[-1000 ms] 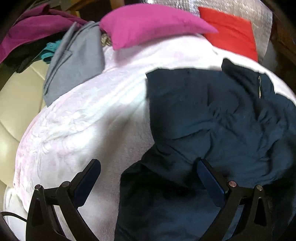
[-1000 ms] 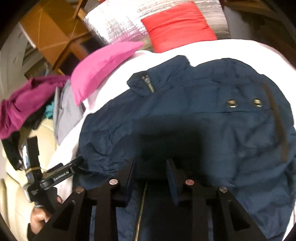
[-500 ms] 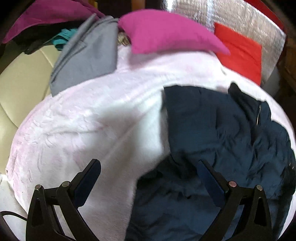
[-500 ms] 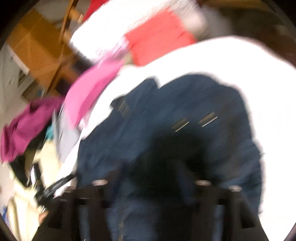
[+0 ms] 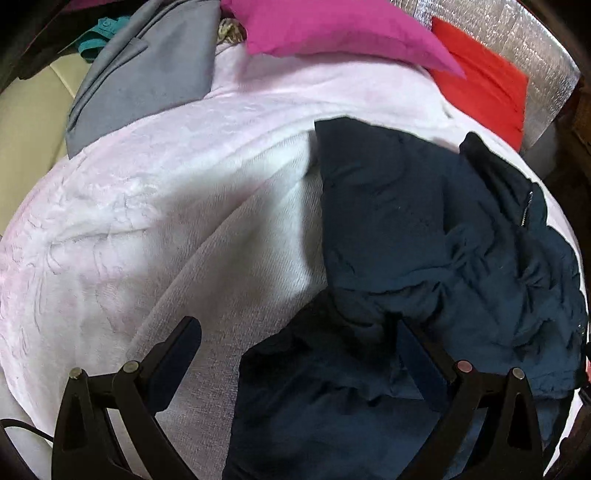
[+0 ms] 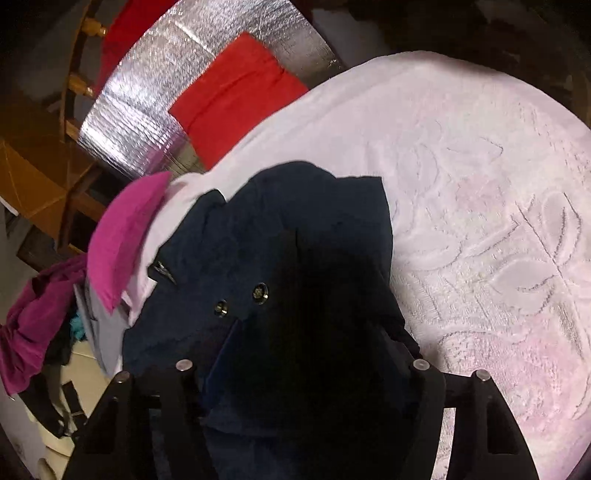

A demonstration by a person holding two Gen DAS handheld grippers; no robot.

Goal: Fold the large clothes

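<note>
A navy blue jacket [image 5: 424, 229] lies crumpled on a pale pink blanket [image 5: 147, 221]. Its zipper shows at the right in the left wrist view. My left gripper [image 5: 295, 354] is open, its jaws wide apart, low over the jacket's near edge. In the right wrist view the jacket [image 6: 266, 229] fills the middle, with two metal snaps [image 6: 240, 299] showing. My right gripper [image 6: 306, 350] is open, jaws wide, with jacket cloth bunched between them in deep shadow. The blanket [image 6: 480, 184] lies bare to the right.
A magenta pillow [image 5: 332, 29], a red cushion [image 5: 480, 88] on silver foil, and a grey garment [image 5: 147, 74] sit at the blanket's far edge. A cream seat [image 5: 26, 110] lies left. Purple clothes [image 6: 33, 325] and wooden furniture [image 6: 37, 177] are at the left.
The right gripper has opened from nearly shut and swung right, so bare blanket now shows. The jacket now lies bunched narrower. The left gripper stayed open and shifted left.
</note>
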